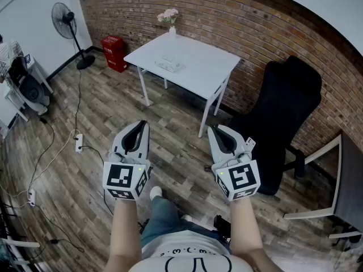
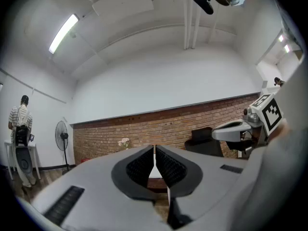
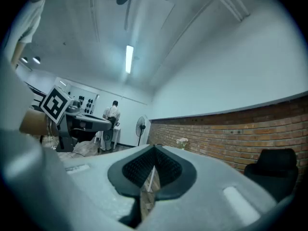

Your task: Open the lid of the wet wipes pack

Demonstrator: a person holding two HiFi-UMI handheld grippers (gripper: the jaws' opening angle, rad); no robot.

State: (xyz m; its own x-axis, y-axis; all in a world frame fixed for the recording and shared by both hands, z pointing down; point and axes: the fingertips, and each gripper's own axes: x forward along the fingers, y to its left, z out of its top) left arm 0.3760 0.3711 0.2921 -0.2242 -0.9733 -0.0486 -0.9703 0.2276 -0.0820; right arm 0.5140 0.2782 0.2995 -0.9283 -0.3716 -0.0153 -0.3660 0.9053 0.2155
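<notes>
Behind everything runs a brick wall [image 1: 238, 16], and in front of it a white worktop [image 1: 210, 67] stands on a wood-plank floor [image 1: 102, 106]. On the worktop lies the wet wipes pack [image 1: 169, 64], a pale flat shape towards the left side of the top. It is too small to tell how its lid sits. A small vase of pink flowers [image 1: 169, 18] stands at the far corner. A black chair [image 1: 289, 112] is just right of the worktop. A standing fan [image 1: 68, 18] and a red container [image 1: 115, 52] are off to the left by the wall.

Both tools are held level and side by side over the floor, close to the person's body and well apart from the worktop. The left tool [image 1: 141, 124] has its jaws together with only a thin slit between the ribbed pads, and nothing is in them. The right tool [image 1: 215, 129] is likewise closed and empty. A person in a striped top [image 2: 20, 124] stands far off at the left wall.
</notes>
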